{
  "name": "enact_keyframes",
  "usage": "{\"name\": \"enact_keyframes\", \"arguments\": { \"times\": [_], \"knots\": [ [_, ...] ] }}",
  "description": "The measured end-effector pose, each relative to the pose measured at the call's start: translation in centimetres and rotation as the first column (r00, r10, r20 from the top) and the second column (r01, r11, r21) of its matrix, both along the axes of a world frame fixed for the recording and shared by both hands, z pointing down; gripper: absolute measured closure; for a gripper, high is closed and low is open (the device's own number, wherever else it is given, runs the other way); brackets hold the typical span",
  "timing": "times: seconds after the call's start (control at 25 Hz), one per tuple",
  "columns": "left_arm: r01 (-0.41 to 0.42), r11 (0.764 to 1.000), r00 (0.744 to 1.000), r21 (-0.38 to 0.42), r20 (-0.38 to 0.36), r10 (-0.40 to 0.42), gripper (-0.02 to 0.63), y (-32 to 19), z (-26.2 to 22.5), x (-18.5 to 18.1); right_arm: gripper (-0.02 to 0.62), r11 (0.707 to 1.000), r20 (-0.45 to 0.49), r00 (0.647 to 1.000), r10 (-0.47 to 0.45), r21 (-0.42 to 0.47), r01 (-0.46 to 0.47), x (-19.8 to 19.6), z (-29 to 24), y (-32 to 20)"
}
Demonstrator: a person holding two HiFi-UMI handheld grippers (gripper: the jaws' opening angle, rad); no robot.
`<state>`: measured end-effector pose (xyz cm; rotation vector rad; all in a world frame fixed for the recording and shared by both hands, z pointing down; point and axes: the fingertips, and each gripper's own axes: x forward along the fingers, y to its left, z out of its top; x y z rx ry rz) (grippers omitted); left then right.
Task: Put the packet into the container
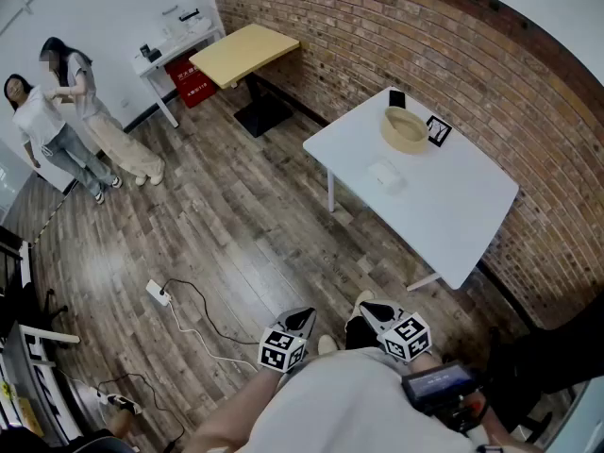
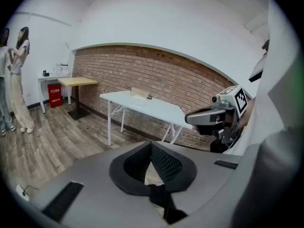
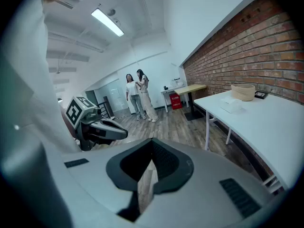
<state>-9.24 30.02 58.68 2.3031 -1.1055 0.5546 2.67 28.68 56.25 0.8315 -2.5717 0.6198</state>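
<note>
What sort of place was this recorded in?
Likely an office or lab workroom: a brick wall, wood-plank floor, a white table holding the container and packet, and two people near a white desk.

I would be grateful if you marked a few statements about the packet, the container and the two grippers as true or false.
1. The packet lies inside the container. False: it lies on the white table, beside the container and apart from it.
2. The left gripper and the right gripper are held close to the person's body, away from the white table. True.
3. The right gripper is shut on the packet. False: its jaws are together with nothing between them, as are the left gripper's.
4. Far from the white table, two people stand together. True.
</note>
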Motion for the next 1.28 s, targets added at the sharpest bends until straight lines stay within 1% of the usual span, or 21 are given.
{"name": "enact_keyframes", "arguments": {
  "times": [0.16,0.24,0.52,0.84,1.28],
  "knots": [
    [-0.011,1.000,1.000,0.021,-0.002,0.011,0.595,0.4,-0.5,0.2,0.588,0.997,0.074,0.995,0.069,0.022,-0.071,0.7,-1.3,0.0],
    [-0.013,1.000,1.000,0.027,0.000,0.013,0.595,0.5,-0.6,0.3,0.588,0.995,0.085,0.992,0.090,0.028,-0.093,1.2,-1.7,0.0],
    [-0.035,0.998,0.999,0.045,-0.010,0.036,0.595,0.3,-1.0,1.1,0.588,0.992,0.056,0.991,0.122,0.035,-0.124,2.1,-1.7,0.3],
    [-0.039,0.998,0.999,0.049,-0.008,0.040,0.595,-0.2,-1.1,1.2,0.588,0.990,0.040,0.990,0.137,0.033,-0.139,2.2,-1.6,-0.1],
    [0.000,0.999,1.000,0.043,0.005,0.000,0.595,-1.0,-0.7,0.2,0.588,0.992,0.046,0.991,0.124,0.019,-0.125,1.8,-1.0,-2.0]
  ]
}}
